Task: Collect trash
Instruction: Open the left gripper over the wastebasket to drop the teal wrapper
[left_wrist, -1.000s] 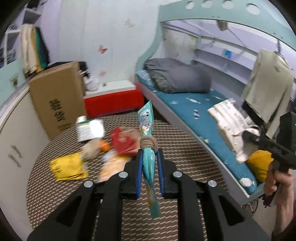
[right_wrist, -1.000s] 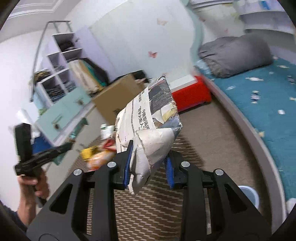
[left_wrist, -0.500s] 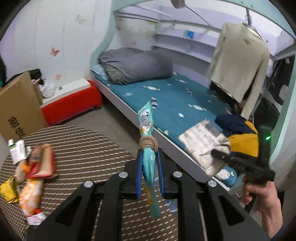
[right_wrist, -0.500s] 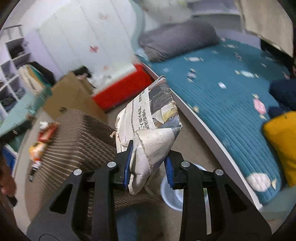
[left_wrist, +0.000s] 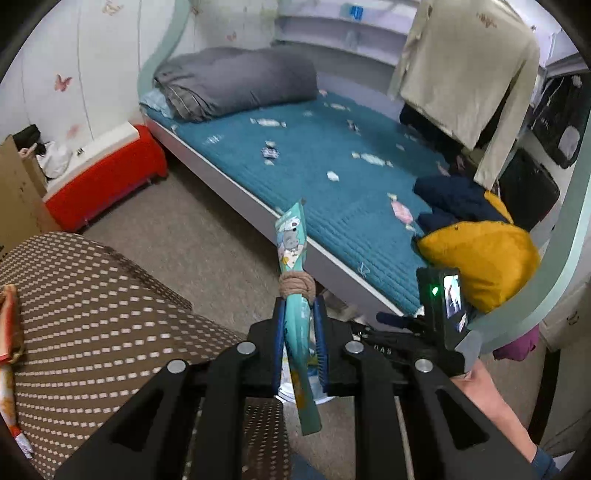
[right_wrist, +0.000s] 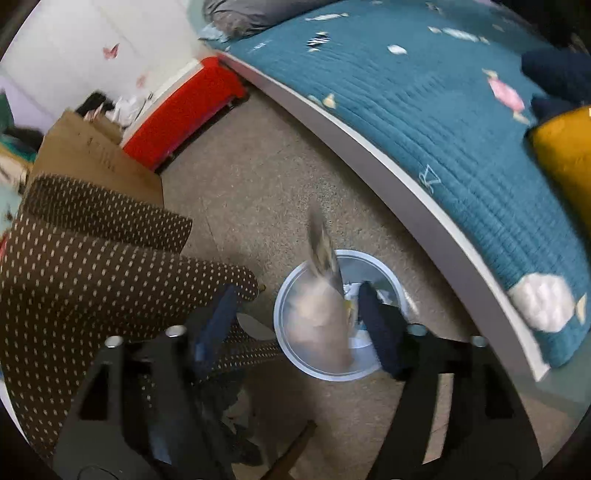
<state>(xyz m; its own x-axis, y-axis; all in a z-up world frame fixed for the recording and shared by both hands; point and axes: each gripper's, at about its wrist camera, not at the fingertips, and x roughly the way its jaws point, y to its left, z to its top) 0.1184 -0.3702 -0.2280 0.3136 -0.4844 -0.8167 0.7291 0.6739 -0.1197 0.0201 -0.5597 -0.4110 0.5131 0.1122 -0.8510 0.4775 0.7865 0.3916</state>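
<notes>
Over the floor bin (right_wrist: 295, 354), crumpled paper (right_wrist: 321, 314) between the spread right claw (right_wrist: 295, 317).

A: Where does the bin (right_wrist: 291, 295) stand?
B: On the floor, between the bed (right_wrist: 424, 110) and the patterned table (right_wrist: 92, 266); the crumpled paper bag (right_wrist: 321, 310) is over its mouth.
A: And the storage box (right_wrist: 184, 110)?
B: Beyond the bin, against the bed's far end, with the cardboard box (right_wrist: 92, 155) just beside it.
</notes>
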